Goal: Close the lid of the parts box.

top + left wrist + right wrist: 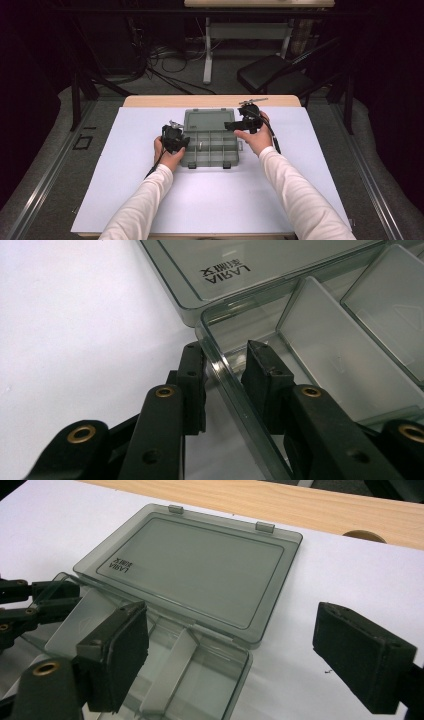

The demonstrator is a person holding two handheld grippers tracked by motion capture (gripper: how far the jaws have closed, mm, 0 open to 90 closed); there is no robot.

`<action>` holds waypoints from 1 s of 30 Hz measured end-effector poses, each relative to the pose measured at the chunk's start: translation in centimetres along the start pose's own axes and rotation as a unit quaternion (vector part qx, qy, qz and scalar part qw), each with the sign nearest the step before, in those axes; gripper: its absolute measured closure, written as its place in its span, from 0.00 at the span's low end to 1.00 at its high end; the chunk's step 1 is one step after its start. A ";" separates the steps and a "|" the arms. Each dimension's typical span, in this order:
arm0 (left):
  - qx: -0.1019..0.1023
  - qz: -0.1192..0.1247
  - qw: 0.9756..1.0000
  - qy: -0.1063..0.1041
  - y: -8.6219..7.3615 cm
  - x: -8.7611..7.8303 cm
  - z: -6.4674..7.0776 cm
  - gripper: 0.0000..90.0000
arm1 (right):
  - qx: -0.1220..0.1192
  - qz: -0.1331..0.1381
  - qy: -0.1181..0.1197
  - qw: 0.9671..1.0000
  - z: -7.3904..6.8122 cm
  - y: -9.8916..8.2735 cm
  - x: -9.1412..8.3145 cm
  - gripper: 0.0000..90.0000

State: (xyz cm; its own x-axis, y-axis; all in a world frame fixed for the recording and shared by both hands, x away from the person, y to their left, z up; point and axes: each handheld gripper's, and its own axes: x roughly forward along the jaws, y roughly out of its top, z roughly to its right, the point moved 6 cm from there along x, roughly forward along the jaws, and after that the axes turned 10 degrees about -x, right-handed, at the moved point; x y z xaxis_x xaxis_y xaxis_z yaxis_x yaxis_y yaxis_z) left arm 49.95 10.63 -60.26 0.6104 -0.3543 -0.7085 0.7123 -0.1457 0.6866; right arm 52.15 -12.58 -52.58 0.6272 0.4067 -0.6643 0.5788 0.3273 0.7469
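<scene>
Jaws of the left gripper (225, 370) straddle the left side wall of the organizer box (210, 145), one pad outside on the white mat (210, 200) side, the other inside the corner compartment. The pads sit right against the clear wall; a pinch on it, as far as the left gripper view tells. Jaws of the right gripper (230, 650) stand spread wide with nothing between them, hanging above the box's far right corner and the mat beside it.

The box lies open near the middle of the mat, a little toward 12 o'clock from centre. Its lid (195, 565) is folded back flat on the mat at 12 o'clock from the tray, two latch tabs on its far edge, lettering printed near one corner. The tray is smoky clear plastic, split by dividers (167, 677) into compartments. One small pale item (200, 146) lies in a middle compartment; too small to identify.

From the high view, the left hand (169, 152) sits at 9 o'clock of the tray, the right hand (256, 135) at about 2 o'clock. Both sleeves are white. The mat covers most of the desk (210, 101), whose wooden strip shows at 12 o'clock.
</scene>
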 end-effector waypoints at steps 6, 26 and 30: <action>0.000 0.004 1.000 0.002 0.0 0.1 0.0 0.78 | -0.007 -0.014 -0.008 1.000 0.1 1.0 0.7 0.18; 0.000 0.004 1.000 0.002 0.0 0.0 0.0 0.78 | 0.027 -0.065 -0.019 0.997 1.1 1.5 4.5 0.20; -0.001 0.004 1.000 0.003 0.0 0.0 0.0 0.78 | 0.042 -0.071 -0.015 0.996 1.2 1.2 5.1 0.21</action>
State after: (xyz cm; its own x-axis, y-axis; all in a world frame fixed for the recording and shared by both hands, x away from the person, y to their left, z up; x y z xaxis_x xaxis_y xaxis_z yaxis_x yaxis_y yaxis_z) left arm 49.98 10.60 -60.28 0.6179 -0.3503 -0.7039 0.7078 -0.1419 0.6920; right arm 56.67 -11.12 -55.07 0.5505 0.3350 -0.7647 0.7036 0.3067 0.6409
